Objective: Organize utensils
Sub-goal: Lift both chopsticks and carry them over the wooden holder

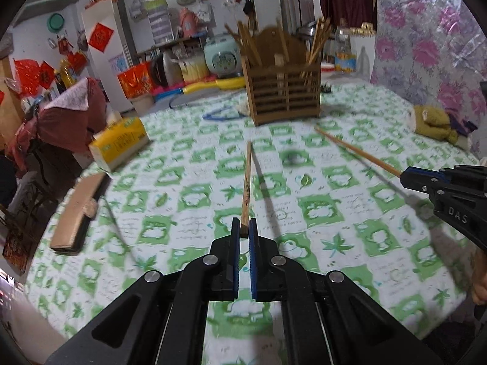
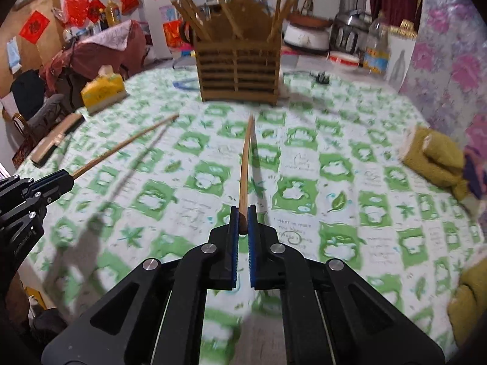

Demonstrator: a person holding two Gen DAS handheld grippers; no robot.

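Observation:
My left gripper (image 1: 244, 228) is shut on a wooden chopstick (image 1: 247, 182) that points forward above the table toward the wooden utensil holder (image 1: 286, 91). My right gripper (image 2: 243, 219) is shut on a second chopstick (image 2: 246, 164), also held above the table and pointing at the holder (image 2: 239, 73), which has several chopsticks standing in it. The right gripper shows at the right edge of the left wrist view (image 1: 406, 175) with its chopstick (image 1: 359, 150). The left gripper shows at the left of the right wrist view (image 2: 68, 179) with its chopstick (image 2: 127, 143).
The table has a green and white checked cloth (image 1: 304, 188). A yellow tissue box (image 1: 120, 143) and a flat brown box (image 1: 79, 213) lie at the left. An olive cloth (image 2: 435, 158) lies at the right. A blue cord (image 1: 219, 114) lies beside the holder.

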